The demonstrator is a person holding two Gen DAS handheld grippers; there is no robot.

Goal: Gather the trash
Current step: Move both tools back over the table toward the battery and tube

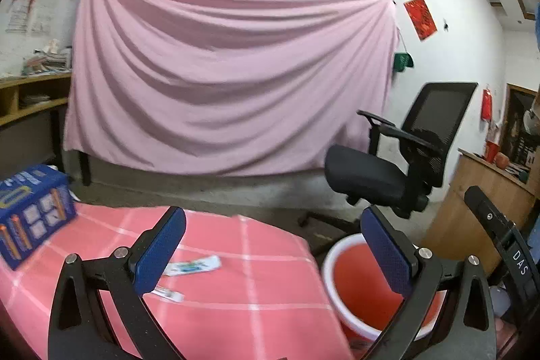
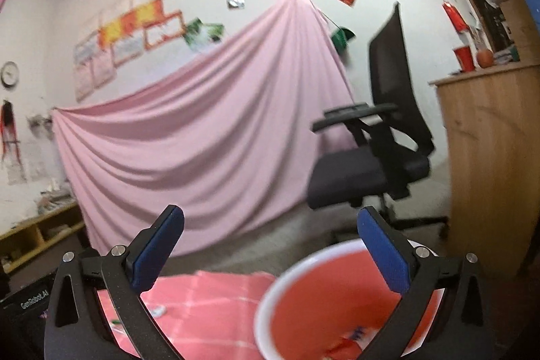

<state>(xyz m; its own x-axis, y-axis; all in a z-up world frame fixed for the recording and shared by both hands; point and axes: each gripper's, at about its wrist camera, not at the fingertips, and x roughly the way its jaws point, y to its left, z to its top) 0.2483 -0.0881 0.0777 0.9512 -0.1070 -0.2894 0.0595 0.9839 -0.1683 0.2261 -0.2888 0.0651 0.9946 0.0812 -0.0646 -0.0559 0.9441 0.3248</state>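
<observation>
Two grippers, both with jaws spread wide and nothing between them: left gripper (image 1: 273, 248) tilted slightly down over the table (image 1: 263, 302), right gripper (image 2: 270, 245) level above the bucket (image 2: 270, 302). One red bucket beside the table, scraps blurred at its bottom. Two wrappers (image 1: 194, 266) on the pink cloth. One blue box (image 1: 32, 213) at the table's left. One office chair (image 1: 398, 164) beyond. One pink sheet (image 1: 229, 83) on the far wall.

Black scissor-link frames on left gripper (image 1: 273, 255) and right gripper (image 2: 270, 253) — blue textured pads (image 1: 158, 253), silver screws (image 1: 73, 258) beside them.
</observation>
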